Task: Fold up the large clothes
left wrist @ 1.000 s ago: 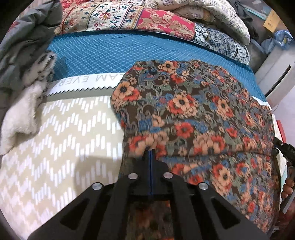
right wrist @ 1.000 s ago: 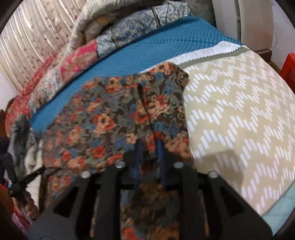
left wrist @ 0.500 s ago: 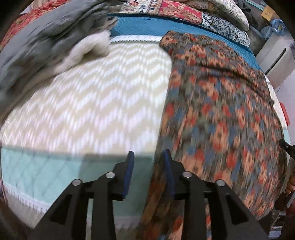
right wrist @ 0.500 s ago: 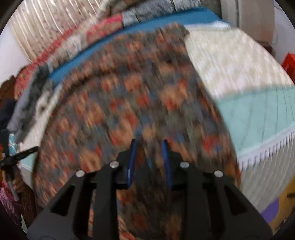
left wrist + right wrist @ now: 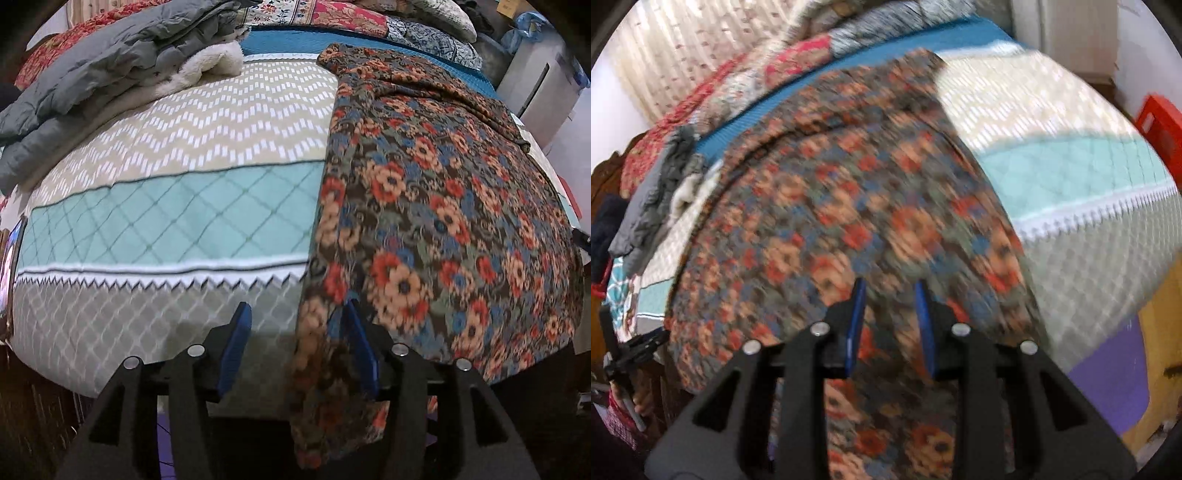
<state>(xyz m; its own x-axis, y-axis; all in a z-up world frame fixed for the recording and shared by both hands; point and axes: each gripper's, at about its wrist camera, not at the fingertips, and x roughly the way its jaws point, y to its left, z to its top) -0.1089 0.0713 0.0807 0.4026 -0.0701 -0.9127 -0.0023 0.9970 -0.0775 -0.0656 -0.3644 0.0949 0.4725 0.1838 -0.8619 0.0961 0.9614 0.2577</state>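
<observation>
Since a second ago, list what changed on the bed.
The floral garment was drawn back over the bed's near edge. The left gripper, clamped on it before, now stands open beside its edge; the right gripper has fabric between its fingers. The grey jacket stayed put.

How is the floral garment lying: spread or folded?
Mostly spread: the floral garment lies flat along the bed, near end hanging over its edge; one fold near the far end.
</observation>
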